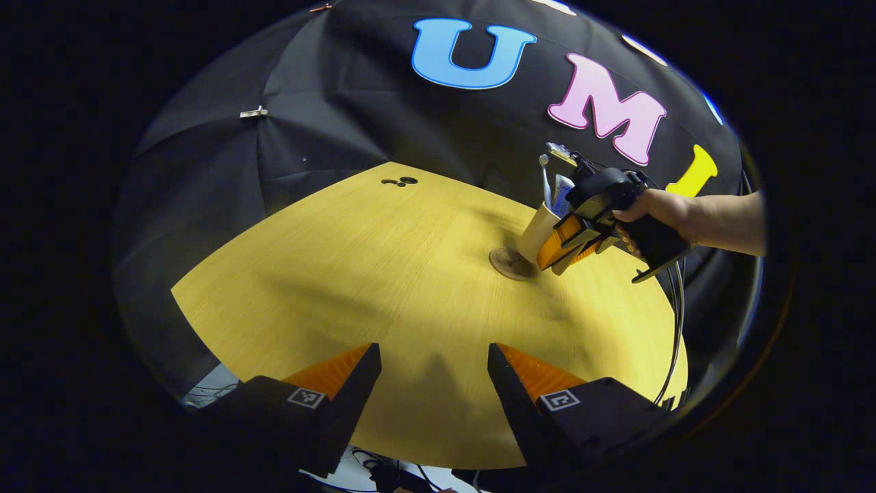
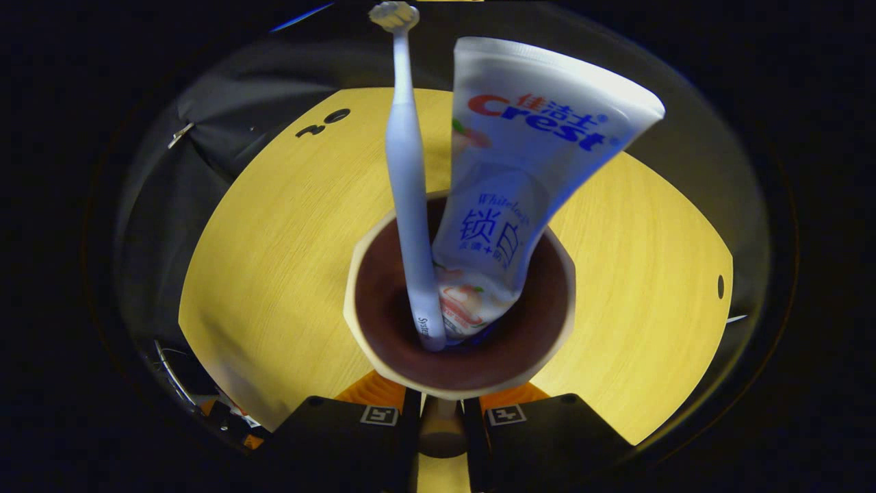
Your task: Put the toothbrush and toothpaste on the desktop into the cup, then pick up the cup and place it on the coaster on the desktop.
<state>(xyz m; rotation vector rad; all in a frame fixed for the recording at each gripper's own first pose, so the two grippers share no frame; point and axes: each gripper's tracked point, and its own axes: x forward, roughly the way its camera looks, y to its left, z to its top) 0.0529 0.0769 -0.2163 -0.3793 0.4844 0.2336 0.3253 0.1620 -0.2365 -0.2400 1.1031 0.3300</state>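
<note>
Low over the near desktop [image 1: 383, 274] we find the left gripper [image 1: 432, 373] agape, empty. Rightward, a hand [image 1: 660, 212] angles the right gripper [image 1: 558, 250] down, clamping the tilted cup [image 1: 537, 229], toothbrush [image 2: 409, 205] and toothpaste [image 2: 513, 178] inside, touching the coaster [image 1: 510, 263].

Yellow wooden tabletop [image 1: 383, 274] with small dark holes [image 1: 400, 181] near its far edge

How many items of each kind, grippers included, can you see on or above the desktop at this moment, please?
Cup: 1
Toothbrush: 1, standing in the cup
Toothpaste tube: 1, standing in the cup
Coaster: 1
Grippers: 2, the left gripper and the right gripper
Total: 6
</note>
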